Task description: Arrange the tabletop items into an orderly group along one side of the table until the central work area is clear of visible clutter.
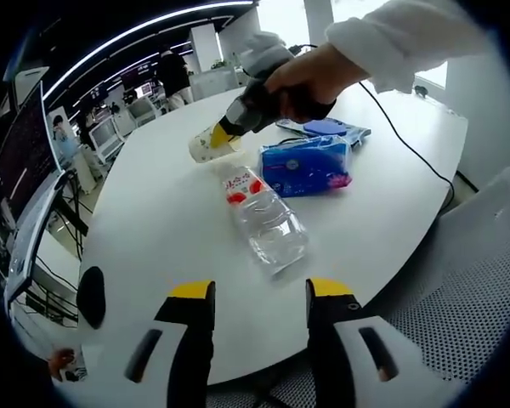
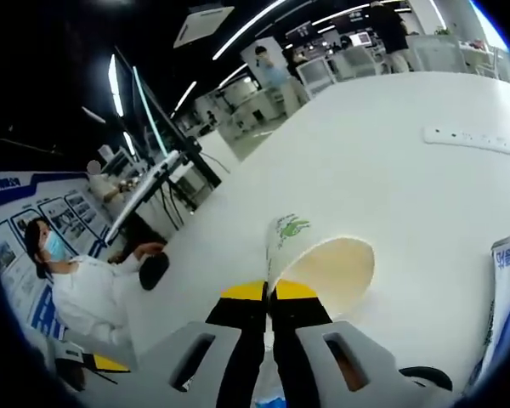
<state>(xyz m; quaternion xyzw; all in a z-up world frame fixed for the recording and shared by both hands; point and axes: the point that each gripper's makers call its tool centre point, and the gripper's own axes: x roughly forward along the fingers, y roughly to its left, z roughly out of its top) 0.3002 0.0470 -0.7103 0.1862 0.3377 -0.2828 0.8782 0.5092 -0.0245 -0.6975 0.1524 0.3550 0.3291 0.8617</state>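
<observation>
A broad white round-edged table (image 1: 161, 212) carries the clutter, set in an open office with ceiling light strips, rows of desks with monitors and people seated at them. In the left gripper view, the left gripper (image 1: 259, 293) hangs over the table's near edge with its yellow-tipped black jaws well apart and nothing between them. Just ahead lies a clear plastic water bottle with a red-and-white label (image 1: 262, 214) on its side. Beside it, farther on, sits a blue soft pack of tissues (image 1: 306, 166), with a flat blue packet (image 1: 327, 128) just behind. A black cable (image 1: 408, 144) trails across the far part of the table. A grey mesh chair back (image 1: 459, 289) stands at the right.

The right gripper (image 2: 269, 291), held by a hand in a white sleeve (image 1: 310, 72), has its jaws closed onto the rim of a white paper cup with green print (image 2: 323, 259), which lies tilted on its side against the tabletop. A white power strip (image 2: 476, 140) lies farther off
</observation>
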